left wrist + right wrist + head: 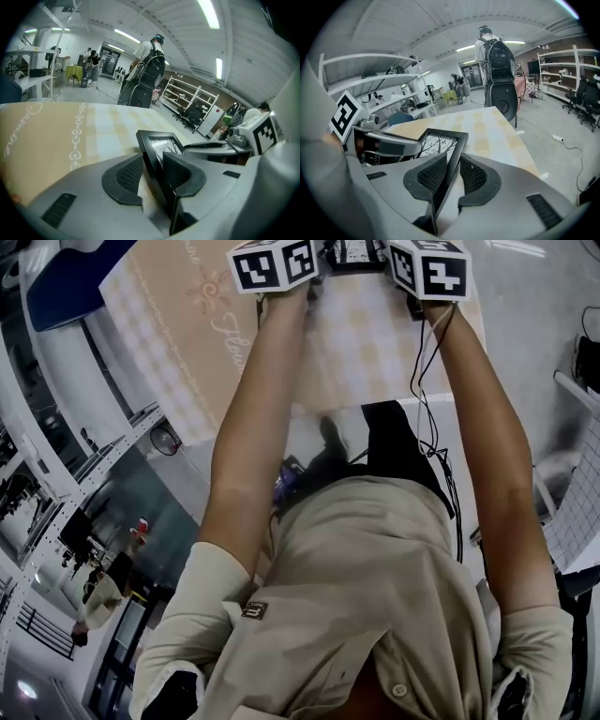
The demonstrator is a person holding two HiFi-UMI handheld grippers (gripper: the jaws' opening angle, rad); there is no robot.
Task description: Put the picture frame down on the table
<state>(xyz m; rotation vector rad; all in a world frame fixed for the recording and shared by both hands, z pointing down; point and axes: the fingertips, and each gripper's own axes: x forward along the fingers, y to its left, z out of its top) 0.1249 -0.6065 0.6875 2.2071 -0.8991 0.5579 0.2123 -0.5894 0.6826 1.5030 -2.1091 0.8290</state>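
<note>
A black picture frame (158, 146) with a bare-tree print is held over the table (56, 136), which has a beige and yellow checked cloth. My left gripper (154, 171) is shut on one edge of the frame. My right gripper (452, 173) is shut on the opposite edge of the frame (440, 143). Both grip it edge-on between their ribbed pads (474, 177). In the head view the frame (354, 253) shows only partly at the top, between the left gripper's marker cube (274, 263) and the right gripper's cube (428, 266). Whether the frame touches the cloth cannot be told.
A person with a black backpack (146, 70) stands just beyond the table's far edge, and appears as the backpack wearer (497, 56) in the right gripper view. Shelving (370, 77) lines the room and office chairs (586, 101) stand at the right. The table's near edge (375, 405) lies by my torso.
</note>
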